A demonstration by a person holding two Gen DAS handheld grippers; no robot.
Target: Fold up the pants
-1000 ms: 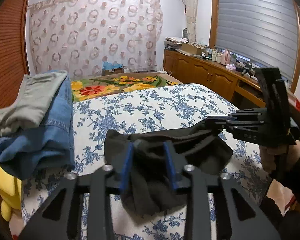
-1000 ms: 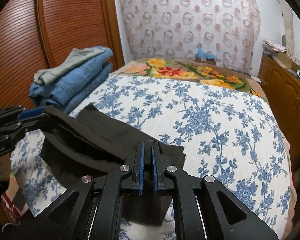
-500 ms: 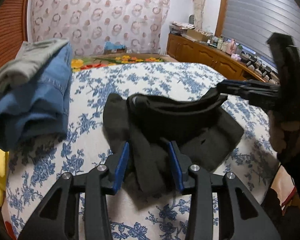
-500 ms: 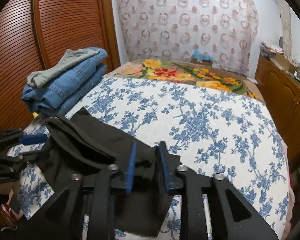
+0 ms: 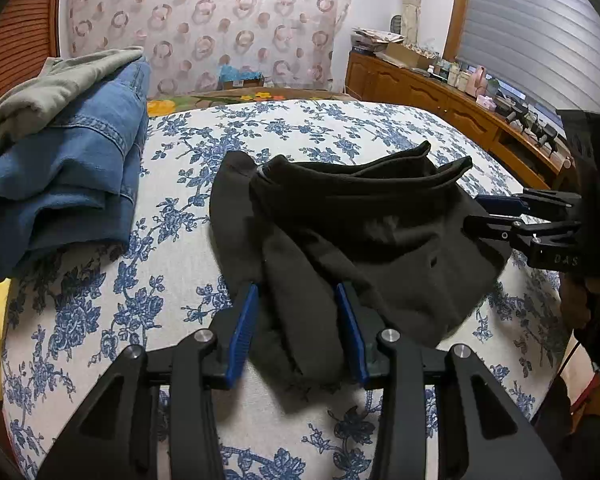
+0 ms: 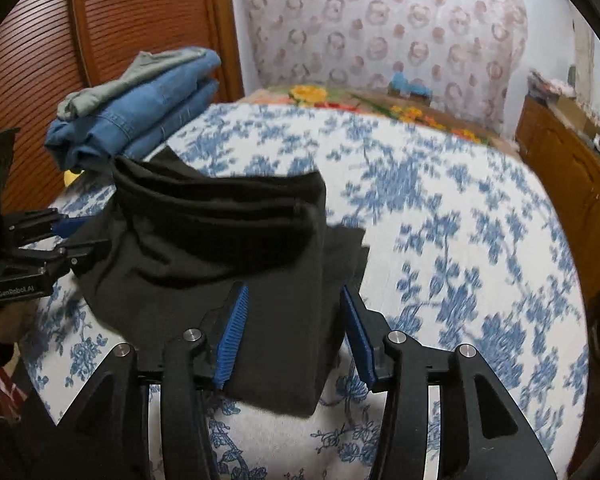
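Black fleece pants (image 5: 352, 236) lie folded in a loose heap on the bed's blue-flowered white bedspread (image 5: 312, 128), their waistband end standing up in ridges on top. Both the left gripper (image 5: 298, 330) and the right gripper (image 6: 294, 334) rest low at opposite ends of the heap, jaws spread wide with cloth lying between the blue pads, gripping nothing. Folded blue jeans under a grey-green garment (image 5: 64, 152) sit stacked beside the pants.

Left gripper (image 5: 296, 328) spread wide around the black pants (image 5: 356, 232) on the bed (image 5: 172, 256)
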